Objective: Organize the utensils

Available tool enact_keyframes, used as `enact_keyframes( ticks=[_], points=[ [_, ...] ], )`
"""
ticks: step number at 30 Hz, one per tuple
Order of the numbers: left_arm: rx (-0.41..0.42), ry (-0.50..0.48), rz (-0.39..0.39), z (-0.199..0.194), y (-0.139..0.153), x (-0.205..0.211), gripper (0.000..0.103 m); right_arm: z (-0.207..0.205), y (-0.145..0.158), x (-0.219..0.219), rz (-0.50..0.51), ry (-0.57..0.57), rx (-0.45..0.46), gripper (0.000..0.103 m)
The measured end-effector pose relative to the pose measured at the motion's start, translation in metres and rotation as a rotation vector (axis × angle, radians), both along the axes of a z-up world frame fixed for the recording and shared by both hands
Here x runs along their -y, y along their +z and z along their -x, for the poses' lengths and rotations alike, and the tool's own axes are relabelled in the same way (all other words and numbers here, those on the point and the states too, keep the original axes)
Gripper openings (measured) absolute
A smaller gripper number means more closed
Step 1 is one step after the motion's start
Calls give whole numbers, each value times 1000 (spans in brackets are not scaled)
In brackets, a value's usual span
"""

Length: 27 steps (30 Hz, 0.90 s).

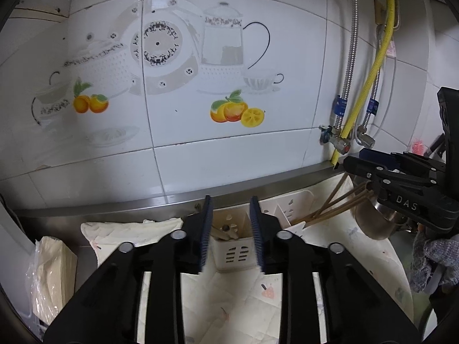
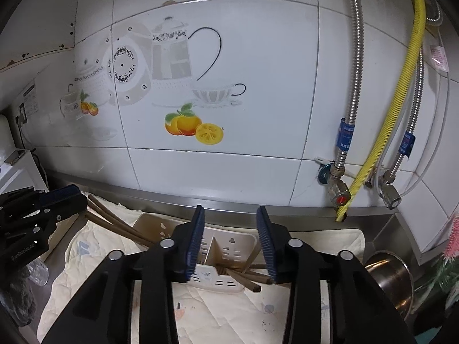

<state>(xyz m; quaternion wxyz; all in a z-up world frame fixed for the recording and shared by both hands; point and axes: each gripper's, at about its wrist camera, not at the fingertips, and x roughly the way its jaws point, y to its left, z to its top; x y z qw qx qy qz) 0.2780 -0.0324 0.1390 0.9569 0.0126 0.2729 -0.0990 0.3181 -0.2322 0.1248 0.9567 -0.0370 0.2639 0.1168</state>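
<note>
A cream plastic utensil holder (image 1: pixel 235 250) with several compartments stands on a quilted cloth by the wall. It also shows in the right wrist view (image 2: pixel 226 246). Several brown chopsticks (image 1: pixel 335 206) lean out of it to the right; in the right wrist view the chopsticks (image 2: pixel 114 223) lean left and some ends (image 2: pixel 249 282) stick out in front. My left gripper (image 1: pixel 231 235) is open and empty, just in front of the holder. My right gripper (image 2: pixel 231 243) is open and empty over the holder; it also shows in the left wrist view (image 1: pixel 370 169).
A steel pot (image 2: pixel 390 272) sits at the right by the sink corner. Metal hoses and a yellow hose (image 2: pixel 381 120) with valves run down the tiled wall. A bagged stack of paper (image 1: pixel 51 281) lies left. The steel counter ledge (image 1: pixel 172 200) runs behind the cloth.
</note>
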Motion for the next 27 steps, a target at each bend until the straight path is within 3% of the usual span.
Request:
enact_keyframes(
  ticks=[18, 20, 27],
  points=[
    [51, 29, 7, 68, -8, -20, 76, 66, -4, 0, 16, -11, 46, 72],
    [62, 37, -6, 76, -11, -22, 80, 75, -6, 0, 19, -21, 53, 80],
    [94, 61, -16, 104, -17, -31, 94, 103, -16, -2, 8, -28, 79, 90]
  ],
)
